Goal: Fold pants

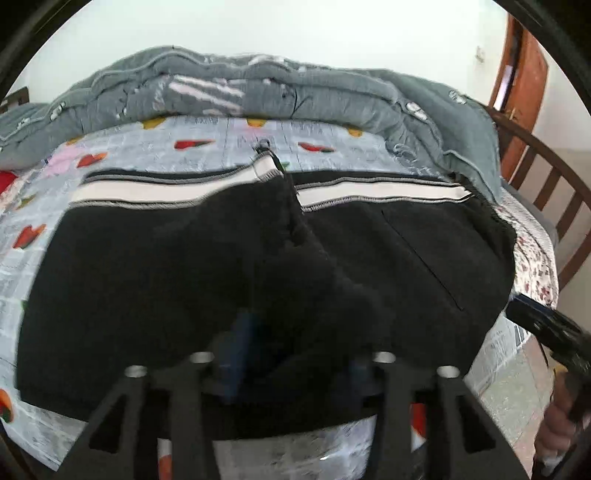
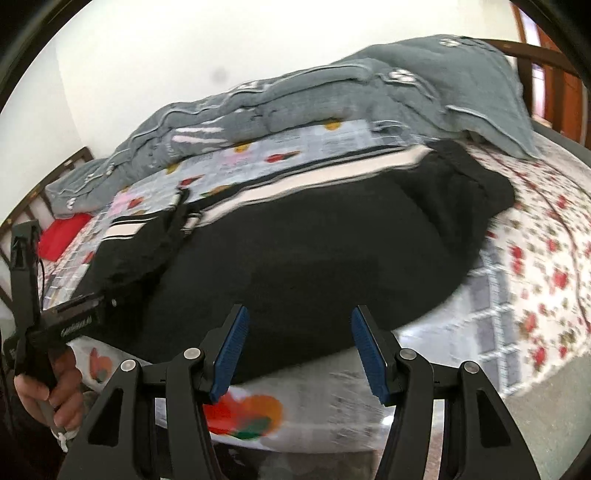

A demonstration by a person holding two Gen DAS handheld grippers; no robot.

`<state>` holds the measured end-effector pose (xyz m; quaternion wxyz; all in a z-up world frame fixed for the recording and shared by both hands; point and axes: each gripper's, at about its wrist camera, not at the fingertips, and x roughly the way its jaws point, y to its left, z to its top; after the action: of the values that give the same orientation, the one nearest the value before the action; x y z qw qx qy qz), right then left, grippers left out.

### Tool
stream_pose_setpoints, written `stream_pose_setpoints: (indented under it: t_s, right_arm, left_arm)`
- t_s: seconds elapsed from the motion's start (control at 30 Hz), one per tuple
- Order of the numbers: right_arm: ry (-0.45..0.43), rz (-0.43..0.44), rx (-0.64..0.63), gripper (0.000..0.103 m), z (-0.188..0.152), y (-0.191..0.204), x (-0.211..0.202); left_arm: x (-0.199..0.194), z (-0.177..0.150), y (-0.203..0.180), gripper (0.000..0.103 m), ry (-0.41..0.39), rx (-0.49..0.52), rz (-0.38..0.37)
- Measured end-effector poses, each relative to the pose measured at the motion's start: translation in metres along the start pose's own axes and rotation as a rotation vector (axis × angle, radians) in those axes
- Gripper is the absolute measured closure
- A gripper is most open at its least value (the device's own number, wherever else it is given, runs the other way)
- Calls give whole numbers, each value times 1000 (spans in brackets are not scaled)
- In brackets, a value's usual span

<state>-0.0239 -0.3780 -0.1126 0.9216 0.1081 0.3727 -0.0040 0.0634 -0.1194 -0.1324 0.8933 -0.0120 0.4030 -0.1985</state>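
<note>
A: Lying flat across the near part of the bed are the black pants (image 1: pixel 229 258), with a white-and-black striped band along their far edge and a drawstring at the middle. No box, basket or drawer shows, so nothing is held in anything.

B: And the tongs?

A: The right gripper (image 2: pixel 297 350) stands spread, blue pads apart, over the near edge of the black cloth; nothing is pinched between them. The left gripper (image 1: pixel 291 365) is blurred and dark against the cloth. Its fingers look parted, but whether they pinch fabric I cannot tell.

B: Who holds them?

A: From the right wrist view, a hand (image 2: pixel 55 387) grips the handle of the left tool at the far left.

B: The surface?

A: A bedsheet (image 1: pixel 221 144) in pale grey squares with red and orange fruit prints. To the right lies a white cover with red flowers (image 2: pixel 535 266). Behind the pants, a rumpled grey quilt (image 1: pixel 258 88) runs along the far side, touching the wall side of the bed.

B: The room?

A: A plain white wall (image 1: pixel 295 29), a dark wooden bed rail (image 1: pixel 546 177) at right, and a brown wooden door (image 1: pixel 524 85) beyond it.
</note>
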Motion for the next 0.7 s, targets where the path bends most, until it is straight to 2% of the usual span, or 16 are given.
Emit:
stream_pose_setpoints:
  t_s: [0.03,0.1,0.2,0.33,0.4,0.6,0.7]
  right_arm:
    - [2,16,-12,44,3,9,3]
    - [7,52,-32,43,9,28,11]
    - [24,114,-45,42,18,55,26]
    - [40,177,-40,42,26,83,43]
    - [49,211,-36,42,29,96,49]
    - [75,241,-61,43,28,124,71]
    - [93,241,-103,47,21,136,80]
  left_arm:
    - [-7,-1,6,47,-24,7,7]
    - [-20,-4,19,34,-62,13,45]
    - [-34,-8,49,32,-83,-14,76]
    - [-54,-21,95,32,-107,-99,90]
    - [-63,-28,112,31,-125,-124,68]
    - [-70,-44,164,31,-104,-221,200]
    - [-68,-47,182,31,-100,-278,209]
